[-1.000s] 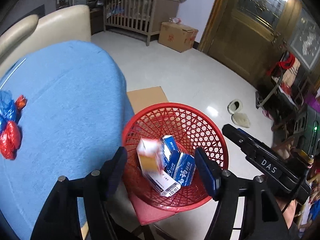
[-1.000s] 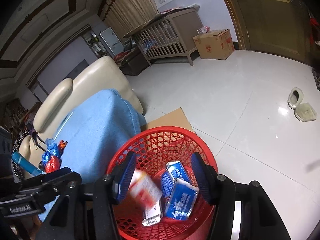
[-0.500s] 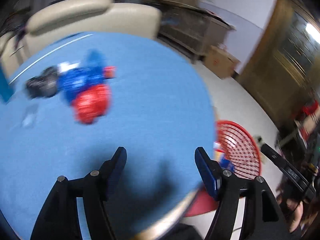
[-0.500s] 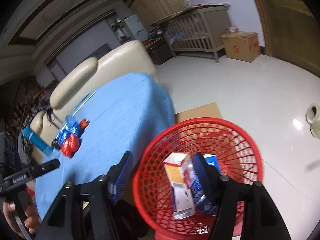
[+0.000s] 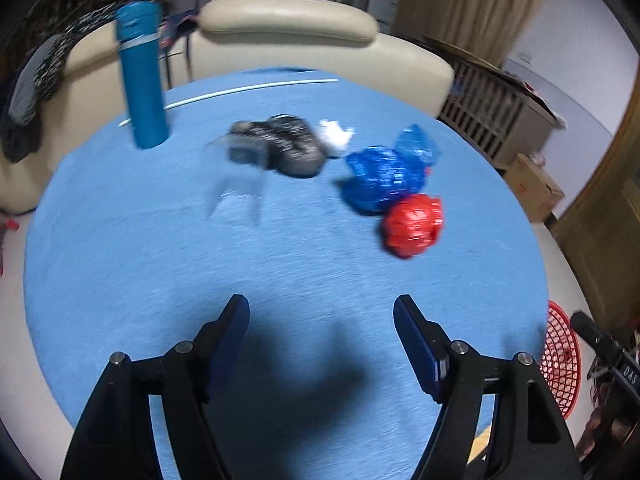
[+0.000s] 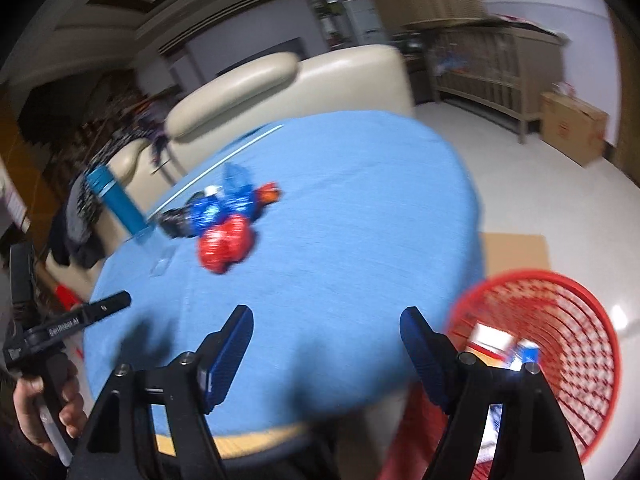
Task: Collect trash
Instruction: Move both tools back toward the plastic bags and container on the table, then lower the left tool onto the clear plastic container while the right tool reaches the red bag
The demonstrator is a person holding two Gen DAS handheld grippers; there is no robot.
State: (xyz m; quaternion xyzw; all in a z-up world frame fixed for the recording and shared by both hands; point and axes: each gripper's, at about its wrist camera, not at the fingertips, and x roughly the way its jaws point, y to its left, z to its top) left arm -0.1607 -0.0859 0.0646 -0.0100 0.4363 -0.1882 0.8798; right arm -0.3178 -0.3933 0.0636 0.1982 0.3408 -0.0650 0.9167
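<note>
Both tongs, left (image 5: 321, 334) and right (image 6: 326, 338), gaped wide and empty; the left should approach the red bag (image 5: 412, 225) squarely, pinching its crumpled middle.

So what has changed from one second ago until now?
Both tools swung away from the red basket toward the blue table: the left tool and right tool, both open and empty. The boxes remain in the basket; the crumpled bags lie untouched.
</note>
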